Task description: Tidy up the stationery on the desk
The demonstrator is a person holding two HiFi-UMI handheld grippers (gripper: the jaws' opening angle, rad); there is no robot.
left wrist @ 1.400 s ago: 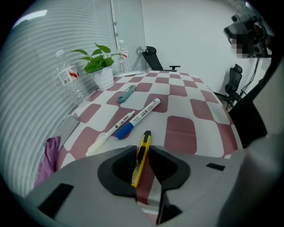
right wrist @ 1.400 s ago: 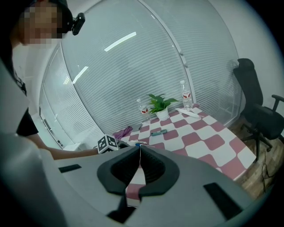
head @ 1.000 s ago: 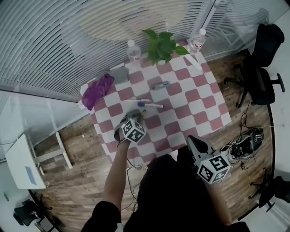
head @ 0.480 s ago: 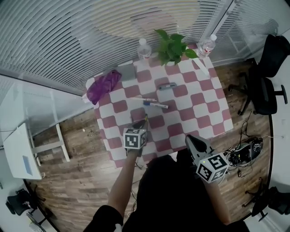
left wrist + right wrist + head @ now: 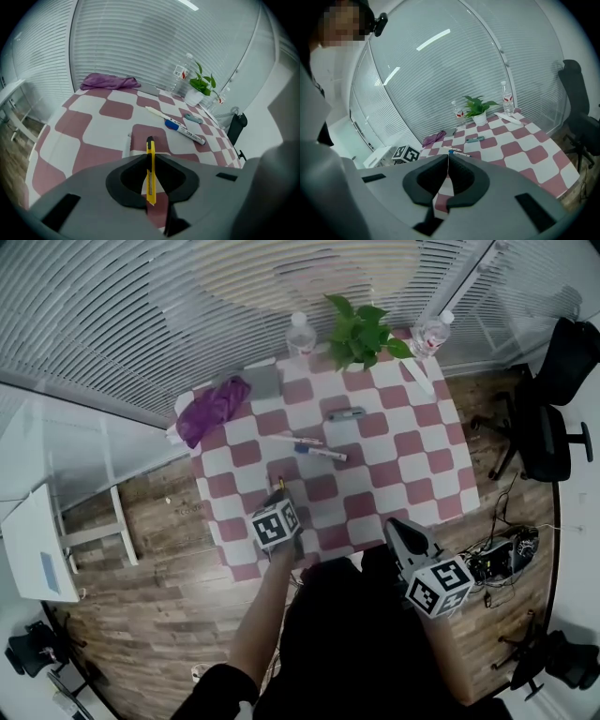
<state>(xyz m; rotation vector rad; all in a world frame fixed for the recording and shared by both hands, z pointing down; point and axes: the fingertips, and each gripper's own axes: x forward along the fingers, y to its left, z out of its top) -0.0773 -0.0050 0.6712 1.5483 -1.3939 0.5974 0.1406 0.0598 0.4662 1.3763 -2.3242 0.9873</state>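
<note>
Cutter, yellow (image 5: 150, 174), clamped in left gripper (image 5: 149, 157), now rolled edgewise and drawn back from marker (image 5: 184, 131) ahead: collected, stowage pending; right gripper (image 5: 447, 161) clenched empty.

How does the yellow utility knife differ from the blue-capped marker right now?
Hold: the yellow utility knife is clamped between the jaws of the left gripper; the blue-capped marker lies free on the checkered table.
Colour: the knife is yellow with a black tip; the marker is white with a blue cap.
Pose: the knife sits edge-on along the jaws; the marker lies flat, angled across the squares.
Shared: both are slim, elongated stationery.
</note>
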